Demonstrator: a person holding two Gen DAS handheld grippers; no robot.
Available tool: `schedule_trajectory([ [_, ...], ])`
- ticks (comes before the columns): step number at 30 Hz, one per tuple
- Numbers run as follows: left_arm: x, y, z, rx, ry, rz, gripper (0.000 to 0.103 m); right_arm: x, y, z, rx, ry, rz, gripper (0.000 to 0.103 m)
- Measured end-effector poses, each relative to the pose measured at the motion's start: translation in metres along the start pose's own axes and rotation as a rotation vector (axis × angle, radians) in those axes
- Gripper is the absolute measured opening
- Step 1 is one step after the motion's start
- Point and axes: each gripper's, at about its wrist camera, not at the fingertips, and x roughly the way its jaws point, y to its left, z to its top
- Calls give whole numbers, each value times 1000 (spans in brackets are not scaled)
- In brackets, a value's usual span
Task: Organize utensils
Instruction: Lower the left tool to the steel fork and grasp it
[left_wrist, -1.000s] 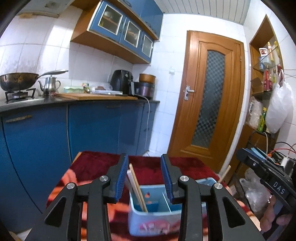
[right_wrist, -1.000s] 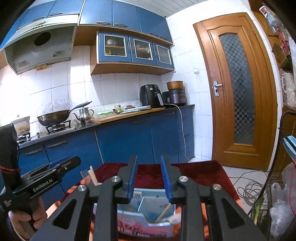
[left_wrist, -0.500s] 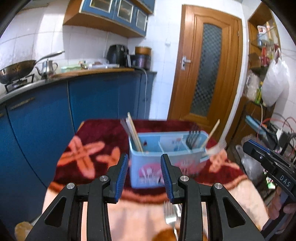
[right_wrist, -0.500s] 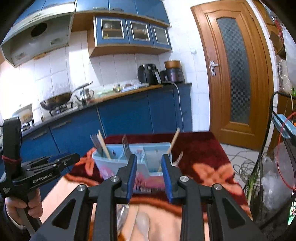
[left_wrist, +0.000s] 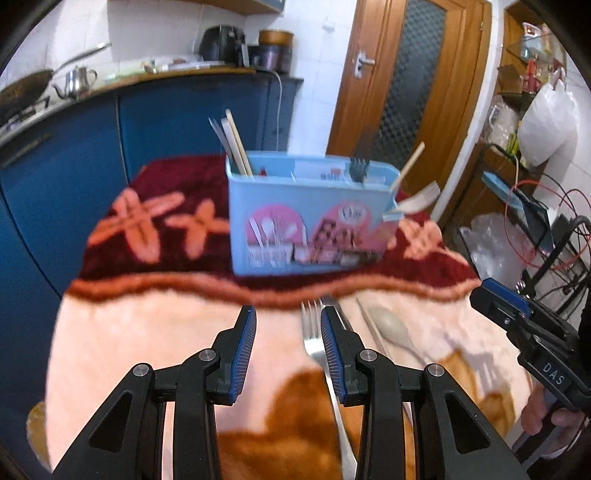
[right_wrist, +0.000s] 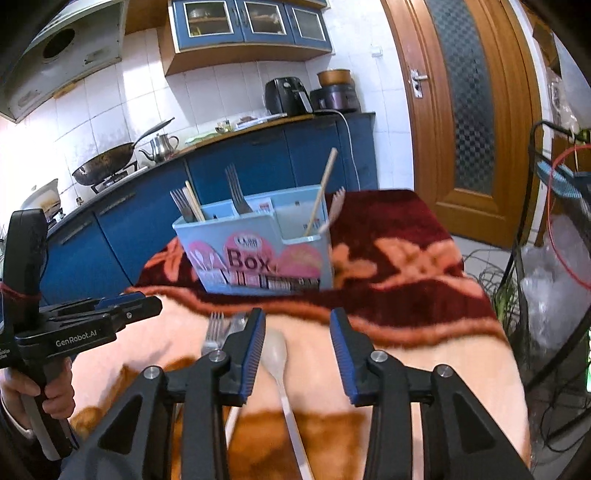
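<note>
A light blue utensil box (left_wrist: 310, 218) stands on the blanket-covered table, holding chopsticks (left_wrist: 232, 142), forks and a wooden stick; it also shows in the right wrist view (right_wrist: 258, 251). A metal fork (left_wrist: 312, 332) and a pale spoon (left_wrist: 391, 326) lie on the blanket in front of it. My left gripper (left_wrist: 288, 343) is open and empty, just left of the fork. My right gripper (right_wrist: 297, 349) is open and empty, above the spoon (right_wrist: 277, 350), with the fork (right_wrist: 214, 332) to its left.
The table carries a peach and dark red blanket (left_wrist: 147, 325). Blue kitchen cabinets (left_wrist: 74, 155) stand behind, a wooden door (left_wrist: 413, 74) at the back right. Wires and plastic bags (right_wrist: 554, 258) crowd the right side of the table.
Both grippers have tilted down and pulled back from the box. The fork and spoon on the blanket have come into view under them. Both stay open.
</note>
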Motion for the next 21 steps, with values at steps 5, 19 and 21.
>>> schedule_trajectory([
  [5, 11, -3, -12, -10, 64, 1, 37, 2, -12, -12, 20, 42, -3, 45],
  [19, 33, -18, -28, 13, 197, -2, 37, 4, -38, -32, 82, 82, -7, 50],
  [21, 35, -19, -29, 11, 210, -2, 37, 5, -39, -33, 88, 85, -4, 52],
])
